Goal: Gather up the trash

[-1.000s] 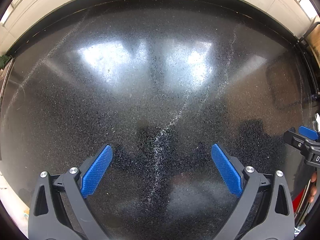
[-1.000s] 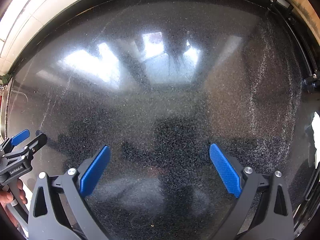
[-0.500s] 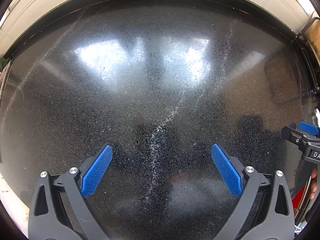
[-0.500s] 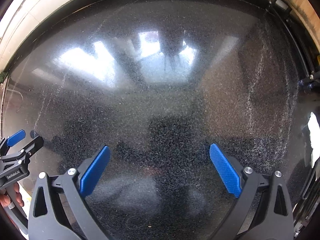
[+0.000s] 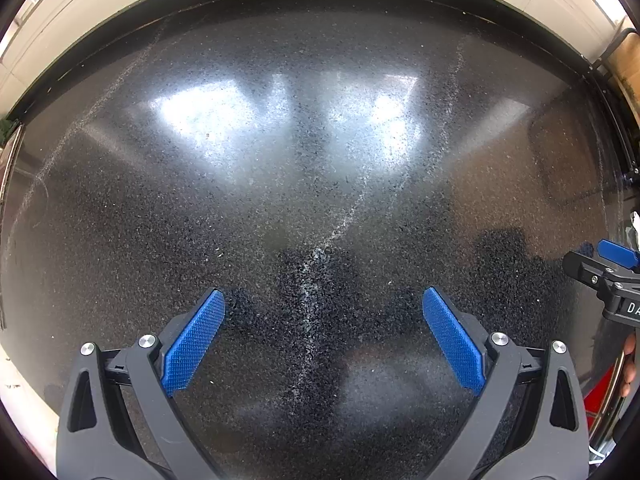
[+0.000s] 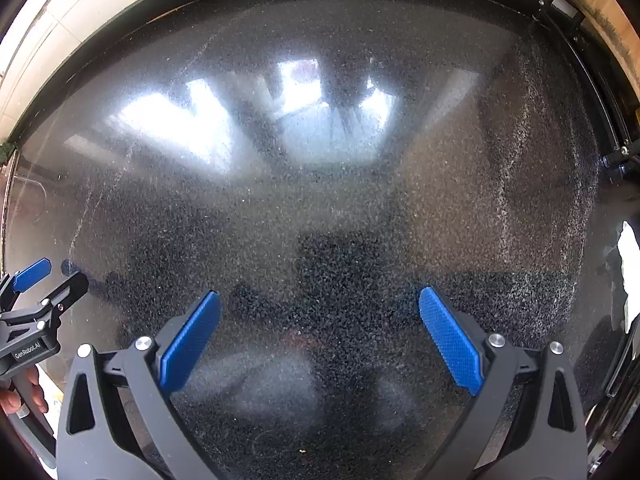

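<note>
Left wrist view: left gripper [image 5: 323,334] spread, empty, over the speckled counter [image 5: 280,200], unchanged
Right wrist view: right gripper [image 6: 319,336] spread, empty, shifted slightly
Trash: white scrap [image 6: 627,254] at counter's right edge

- The left gripper [image 5: 323,300] hangs over the dark speckled countertop [image 5: 320,168], its jaws spread wide with nothing between the blue pads [image 5: 194,342].
- The right gripper [image 6: 319,300] hangs over the same countertop, just beside the left one, its jaws equally wide and empty.
- A hand [image 6: 24,394] grips the left gripper's handle near the countertop's front edge.
</note>
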Demonstrator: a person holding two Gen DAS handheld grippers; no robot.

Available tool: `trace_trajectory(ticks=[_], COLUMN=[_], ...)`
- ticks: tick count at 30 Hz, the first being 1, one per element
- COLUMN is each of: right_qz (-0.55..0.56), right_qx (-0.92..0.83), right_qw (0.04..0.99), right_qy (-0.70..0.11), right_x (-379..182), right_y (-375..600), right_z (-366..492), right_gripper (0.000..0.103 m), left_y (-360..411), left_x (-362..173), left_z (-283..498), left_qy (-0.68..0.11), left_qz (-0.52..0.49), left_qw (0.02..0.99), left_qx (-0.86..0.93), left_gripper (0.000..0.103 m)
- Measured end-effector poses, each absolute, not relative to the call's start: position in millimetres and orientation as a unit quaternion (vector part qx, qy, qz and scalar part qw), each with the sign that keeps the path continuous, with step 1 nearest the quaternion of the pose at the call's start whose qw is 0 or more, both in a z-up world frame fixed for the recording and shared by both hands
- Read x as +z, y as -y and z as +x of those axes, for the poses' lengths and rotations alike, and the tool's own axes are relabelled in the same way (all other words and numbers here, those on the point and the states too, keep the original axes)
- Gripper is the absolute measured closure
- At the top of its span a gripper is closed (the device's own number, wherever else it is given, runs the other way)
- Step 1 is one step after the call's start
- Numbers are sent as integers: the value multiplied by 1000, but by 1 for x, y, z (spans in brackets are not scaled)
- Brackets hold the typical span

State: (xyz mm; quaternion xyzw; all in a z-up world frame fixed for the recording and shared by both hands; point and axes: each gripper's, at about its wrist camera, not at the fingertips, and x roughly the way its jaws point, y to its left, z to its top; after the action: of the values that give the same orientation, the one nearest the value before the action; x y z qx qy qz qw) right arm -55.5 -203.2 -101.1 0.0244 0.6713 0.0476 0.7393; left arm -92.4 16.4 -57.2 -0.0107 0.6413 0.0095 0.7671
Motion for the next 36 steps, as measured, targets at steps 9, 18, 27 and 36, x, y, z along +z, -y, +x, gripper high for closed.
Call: trace_trajectory(ticks=[9,18,27,36], right_qz=[25,25,26,7], right_qx=[45,40,34,12], right_qw=[738,737,736,737], right_qy=[-673,-674,-675,-676], right_x=[-101,-100,-103,-108], right_y=[205,206,212,217], right_z=[-60,-68,-69,-65], right_gripper=[7,7,7,6], left_y=[-21,-19,-19,-19], left_x=[-56,-56,-61,-72], left_z=[-93,-96,-94,-92], left_qy=[-641,-642,-646,-646], left_qz=[-11,-13,-17,-5], left_qw=[768,766,763,763], left_qx=[12,11,11,16], left_gripper=[7,7,7,7])
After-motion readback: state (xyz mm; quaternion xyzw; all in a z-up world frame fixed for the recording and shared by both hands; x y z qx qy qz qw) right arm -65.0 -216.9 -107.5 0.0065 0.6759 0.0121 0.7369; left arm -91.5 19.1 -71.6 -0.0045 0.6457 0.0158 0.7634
